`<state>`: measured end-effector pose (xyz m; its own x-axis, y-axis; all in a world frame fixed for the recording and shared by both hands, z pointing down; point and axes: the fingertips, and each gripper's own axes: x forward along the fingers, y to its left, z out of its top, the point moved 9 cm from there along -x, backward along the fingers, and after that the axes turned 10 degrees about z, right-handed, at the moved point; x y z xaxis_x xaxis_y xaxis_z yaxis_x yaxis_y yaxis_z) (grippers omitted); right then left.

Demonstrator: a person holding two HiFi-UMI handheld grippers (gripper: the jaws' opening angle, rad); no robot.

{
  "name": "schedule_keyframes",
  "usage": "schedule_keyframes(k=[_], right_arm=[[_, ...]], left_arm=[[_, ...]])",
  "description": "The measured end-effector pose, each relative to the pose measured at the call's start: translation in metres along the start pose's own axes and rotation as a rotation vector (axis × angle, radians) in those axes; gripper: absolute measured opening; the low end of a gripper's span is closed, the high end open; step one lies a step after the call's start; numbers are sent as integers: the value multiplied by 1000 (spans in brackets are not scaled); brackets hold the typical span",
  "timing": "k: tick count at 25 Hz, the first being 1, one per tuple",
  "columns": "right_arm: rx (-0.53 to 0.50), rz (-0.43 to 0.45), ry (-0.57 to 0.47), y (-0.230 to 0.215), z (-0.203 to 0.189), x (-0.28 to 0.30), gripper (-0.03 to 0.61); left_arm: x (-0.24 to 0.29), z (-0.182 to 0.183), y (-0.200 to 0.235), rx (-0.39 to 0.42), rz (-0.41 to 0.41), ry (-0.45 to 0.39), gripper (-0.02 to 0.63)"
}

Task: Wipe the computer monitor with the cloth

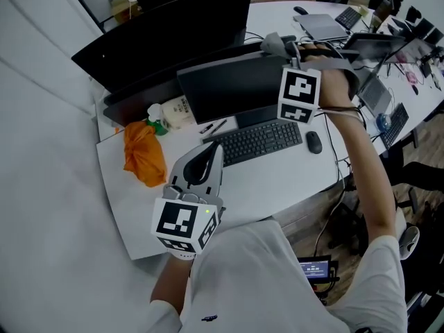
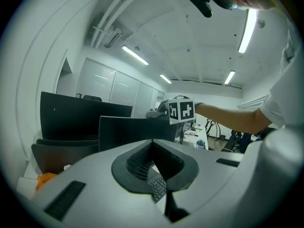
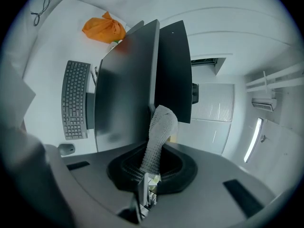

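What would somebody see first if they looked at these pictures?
Most likely the right gripper, shut on a grey cloth at the top edge of the black monitor in the middle of the desk. Next comes the bright orange bundle lying on the white desk left of the keyboard. The left gripper hangs shut and empty over the desk's near side.
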<state>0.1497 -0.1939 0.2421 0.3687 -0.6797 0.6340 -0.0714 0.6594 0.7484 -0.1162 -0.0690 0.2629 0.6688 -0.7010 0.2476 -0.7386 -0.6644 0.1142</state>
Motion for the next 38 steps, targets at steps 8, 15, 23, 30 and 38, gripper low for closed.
schedule_keyframes(k=[8,15,23,30,38], right_arm=[[-12,-3,41,1,-27,10,28],[-19,6,123,3,-71,22,28],[11,16,167,11,-113,39,28],[38,20,226,12,-150,53,28],[66,7,263,14,-182,66,28]], left_arm=[[17,1,-12,5,-13,11,20],[35,0,-25,6,-37,35,20],[56,-3,-37,8,-66,57,20],[68,-7,-42,12,-76,81,20],[77,-10,-45,12,-91,105,20]])
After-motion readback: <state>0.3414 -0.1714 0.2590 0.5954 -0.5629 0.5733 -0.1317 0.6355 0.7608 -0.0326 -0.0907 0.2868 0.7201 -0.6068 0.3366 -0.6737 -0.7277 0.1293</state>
